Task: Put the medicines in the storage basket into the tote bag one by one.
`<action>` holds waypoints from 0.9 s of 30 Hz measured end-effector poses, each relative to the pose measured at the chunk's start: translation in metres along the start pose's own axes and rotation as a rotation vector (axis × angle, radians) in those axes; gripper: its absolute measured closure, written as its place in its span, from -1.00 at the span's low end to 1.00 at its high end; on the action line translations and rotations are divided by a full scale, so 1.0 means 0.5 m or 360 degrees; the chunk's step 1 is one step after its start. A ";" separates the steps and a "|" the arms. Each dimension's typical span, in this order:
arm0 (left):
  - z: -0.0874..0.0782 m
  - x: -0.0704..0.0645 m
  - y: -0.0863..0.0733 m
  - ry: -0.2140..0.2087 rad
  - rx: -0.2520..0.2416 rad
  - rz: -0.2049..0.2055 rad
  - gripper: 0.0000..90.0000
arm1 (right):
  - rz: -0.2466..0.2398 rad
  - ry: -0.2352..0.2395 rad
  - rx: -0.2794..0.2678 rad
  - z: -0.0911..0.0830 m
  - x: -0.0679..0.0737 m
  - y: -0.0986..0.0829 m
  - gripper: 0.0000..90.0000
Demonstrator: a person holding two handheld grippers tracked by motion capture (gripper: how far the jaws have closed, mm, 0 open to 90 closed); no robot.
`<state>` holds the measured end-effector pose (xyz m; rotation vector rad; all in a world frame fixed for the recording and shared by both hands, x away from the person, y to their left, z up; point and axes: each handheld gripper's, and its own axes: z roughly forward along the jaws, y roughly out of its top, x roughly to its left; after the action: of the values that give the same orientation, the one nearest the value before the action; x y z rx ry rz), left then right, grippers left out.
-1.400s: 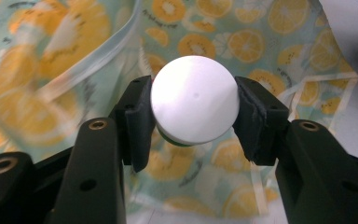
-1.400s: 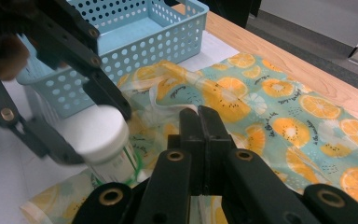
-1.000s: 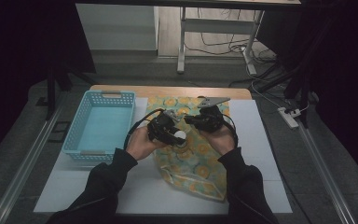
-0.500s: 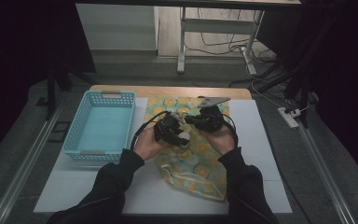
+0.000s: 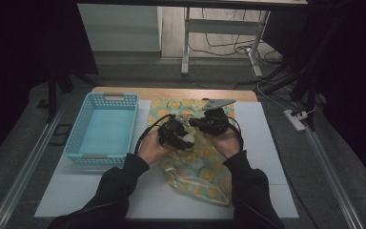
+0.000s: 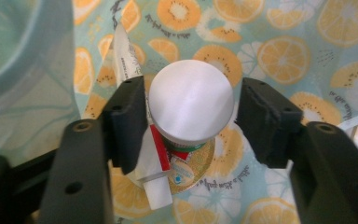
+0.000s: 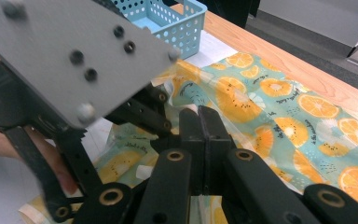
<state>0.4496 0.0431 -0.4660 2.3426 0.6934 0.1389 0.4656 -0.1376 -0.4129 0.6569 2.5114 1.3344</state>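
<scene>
A cloth bag printed with orange and kiwi slices lies on the white mat. My left gripper hovers over its upper part. In the left gripper view its jaws are shut on a small bottle with a round white cap, seen end-on, with a red and green label below. A white paper tag hangs beside it. My right gripper meets the left one from the right. In the right gripper view its jaws are pressed together, pinching the bag's cloth. The left gripper's grey plate sits close beside it.
A light-blue plastic basket stands left of the bag, nothing visible in it. The white mat covers the table, with a wooden strip along the far edge. Table legs and cables stand beyond.
My left gripper has shifted slightly right, closer to the right gripper, carrying the white-capped bottle. The right gripper and the bag have hardly moved.
</scene>
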 end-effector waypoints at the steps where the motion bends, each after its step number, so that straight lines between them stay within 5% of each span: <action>1: -0.003 -0.001 0.000 -0.0008 -0.0005 0.0000 -0.14 | 0.0000 0.0000 0.0000 0.000 0.000 0.000 0.99; 11: -0.038 -0.019 -0.009 -0.0102 -0.0049 -0.0007 -0.46 | -0.0002 0.0008 0.0002 0.000 0.001 0.000 0.99; 27: -0.077 -0.038 -0.059 -0.0164 -0.0158 -0.0046 -0.90 | -0.0007 0.0010 0.0006 0.000 0.004 0.001 0.99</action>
<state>0.4096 0.0740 -0.4540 2.2270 0.6543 0.0384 0.4641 -0.1364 -0.4126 0.6486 2.5192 1.3327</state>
